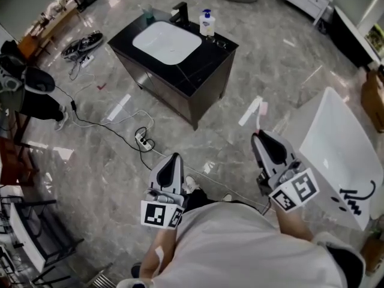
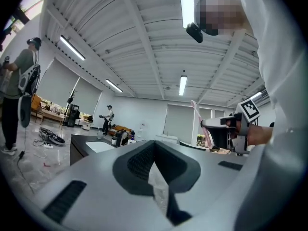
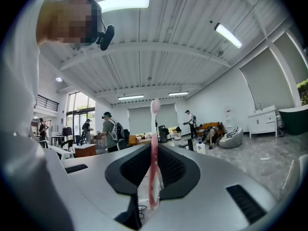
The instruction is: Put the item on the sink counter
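Toothbrush [image 3: 154, 148] gripped, soap bottle [image 1: 207, 24] on sink counter [image 1: 207, 62]

We are looking down on a grey marble floor [image 1: 90, 161], where a white power strip [image 1: 143, 140] is lying with its black cable trailing off to the left. A tangle of cables [image 1: 82, 44] is sitting farther off. A white bathtub [image 1: 342, 143] is standing at the right, and a white pump bottle [image 1: 207, 23] is standing upright ahead.

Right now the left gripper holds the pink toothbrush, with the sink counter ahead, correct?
Not the left. The right gripper is shut on the pink toothbrush, as the right gripper view shows; the left gripper is shut on nothing. The sink counter does stand ahead.
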Demonstrator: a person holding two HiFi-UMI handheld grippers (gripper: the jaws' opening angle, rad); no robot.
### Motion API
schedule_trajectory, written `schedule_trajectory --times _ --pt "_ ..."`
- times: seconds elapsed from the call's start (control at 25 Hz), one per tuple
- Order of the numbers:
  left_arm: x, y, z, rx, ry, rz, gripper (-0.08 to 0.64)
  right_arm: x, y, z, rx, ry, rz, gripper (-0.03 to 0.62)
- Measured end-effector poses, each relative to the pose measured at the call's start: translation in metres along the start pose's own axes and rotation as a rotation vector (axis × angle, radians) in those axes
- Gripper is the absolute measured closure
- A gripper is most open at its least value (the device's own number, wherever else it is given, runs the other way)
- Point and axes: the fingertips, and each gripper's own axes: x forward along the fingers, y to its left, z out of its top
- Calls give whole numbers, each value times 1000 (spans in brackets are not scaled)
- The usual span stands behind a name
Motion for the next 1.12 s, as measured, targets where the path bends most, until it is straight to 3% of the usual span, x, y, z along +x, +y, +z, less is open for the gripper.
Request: schedule_trajectory --times 0.24,0.52,0.92,1.12 --pt "20 52 9 -15 -6 -38 557 57 13 2 -22 13 -17 525" --pt "32 120 11 -29 -1 -19 557 109 31 -10 -20 59 -22 525" --pt "48 129 4 -63 17 -51 557 139 21 -9 -24 69 -37 525" --pt "69 145 9 -33 0 3 557 165 -5 -7 -15 47 -1 525"
